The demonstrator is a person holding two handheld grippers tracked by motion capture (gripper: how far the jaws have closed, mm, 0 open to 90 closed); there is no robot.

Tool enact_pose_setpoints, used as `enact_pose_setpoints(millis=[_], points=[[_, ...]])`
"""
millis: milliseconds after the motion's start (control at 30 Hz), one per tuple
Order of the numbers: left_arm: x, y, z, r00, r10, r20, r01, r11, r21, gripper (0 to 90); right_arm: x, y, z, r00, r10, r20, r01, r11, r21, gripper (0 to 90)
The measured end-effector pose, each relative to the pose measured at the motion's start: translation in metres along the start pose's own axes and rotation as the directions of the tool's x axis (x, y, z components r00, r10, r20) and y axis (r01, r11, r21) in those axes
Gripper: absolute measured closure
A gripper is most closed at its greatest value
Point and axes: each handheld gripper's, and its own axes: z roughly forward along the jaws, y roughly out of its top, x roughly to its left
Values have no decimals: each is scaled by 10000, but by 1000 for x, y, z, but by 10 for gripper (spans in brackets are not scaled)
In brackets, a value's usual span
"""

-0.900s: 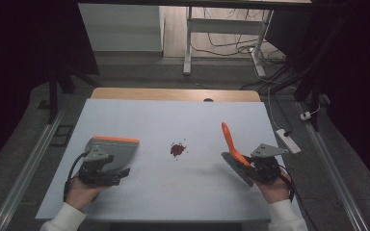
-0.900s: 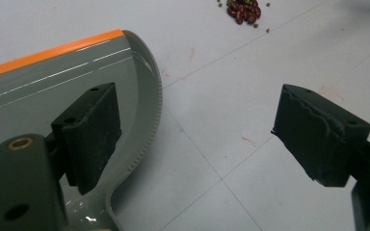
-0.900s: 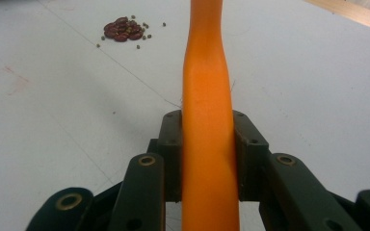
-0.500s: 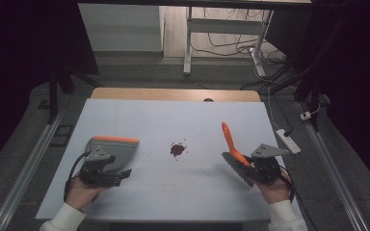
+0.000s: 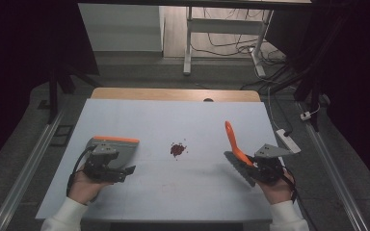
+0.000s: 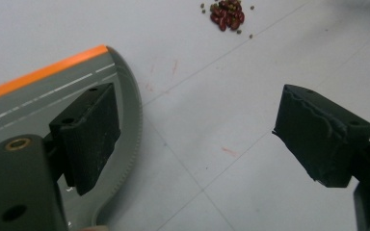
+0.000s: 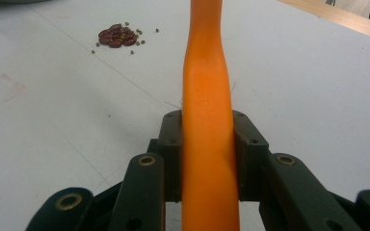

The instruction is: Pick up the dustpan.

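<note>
Your sleeves are white, showing at both wrists at the six o'clock edge of the high view. Each gripper is black, its left gripper point(image 6: 197, 139) pads ribbed and blocky, with brass-ringed screw holes on the links. A black cable loops off each. Your right gripper point(image 7: 207, 154) carries a grey three-cornered plate on top, at its twelve o'clock.

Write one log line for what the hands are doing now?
left gripper: open by dustpan | right gripper: shut on brush | beans: on table, unswept

free: tabletop point(image 5: 173, 120) btw grippers | obstacle: bean pile point(image 5: 178, 149) mid
</note>
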Motion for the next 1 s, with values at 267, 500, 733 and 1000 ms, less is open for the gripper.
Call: enact_pose_setpoints(millis=[267,500,733,1000], points=[[-3,5,-1,9998,-148,-167,150,9998,147,170,0,-1,-3,10000,30,59,-30,10000,-40,705],[3,1,-11,9982,-397,-457,415,9984,392,176,2,0,-3,9998,-51,168,52,10000,-54,705],[-2,4,-33,9954,-617,-739,654,9967,484,191,6,0,-2,9996,-210,181,210,9998,25,705],[9,-11,-35,9862,-1156,-1187,1230,9908,566,190,6,-1,0,9995,-265,194,263,9996,56,705]])
